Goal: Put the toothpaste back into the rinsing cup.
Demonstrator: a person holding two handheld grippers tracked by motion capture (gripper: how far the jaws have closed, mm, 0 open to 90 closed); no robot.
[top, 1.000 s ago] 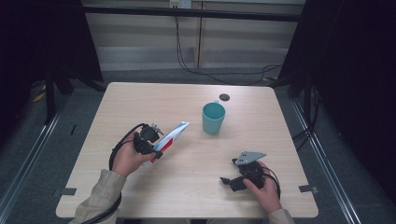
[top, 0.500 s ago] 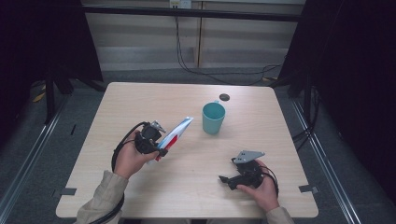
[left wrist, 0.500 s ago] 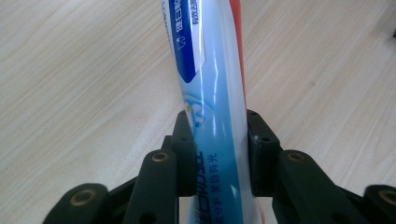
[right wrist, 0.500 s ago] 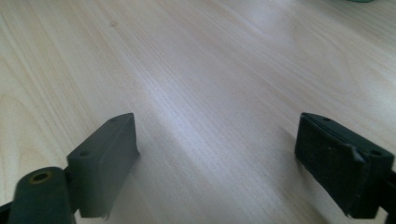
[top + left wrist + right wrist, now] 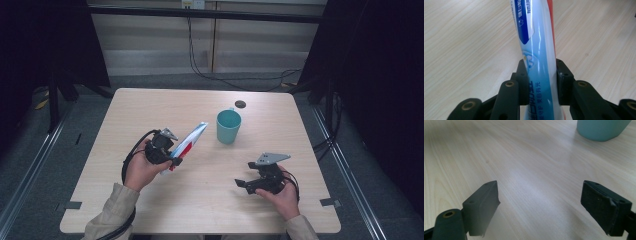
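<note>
A blue, white and red toothpaste tube (image 5: pixel 189 141) (image 5: pixel 539 50) is clamped between the jaws of my left gripper (image 5: pixel 172 159) (image 5: pixel 541 85), held above the table left of centre with its far end slanting up toward the teal cup (image 5: pixel 228 126). In the left gripper view both black pads press on the tube's sides. My right gripper (image 5: pixel 242 184) (image 5: pixel 540 205) rests low over the table at the front right, jaws wide open with nothing but bare wood between them. The cup's base (image 5: pixel 602 128) appears at the top right of the right gripper view.
A small dark round disc (image 5: pixel 240 104) lies behind the cup near the table's far edge. The light wooden table (image 5: pixel 150 110) stands on a grey floor, with dark curtains at both sides and cables along the back wall.
The left hand has shifted slightly with the tube; its tip stays pointed at the cup. The right gripper holds its place.
</note>
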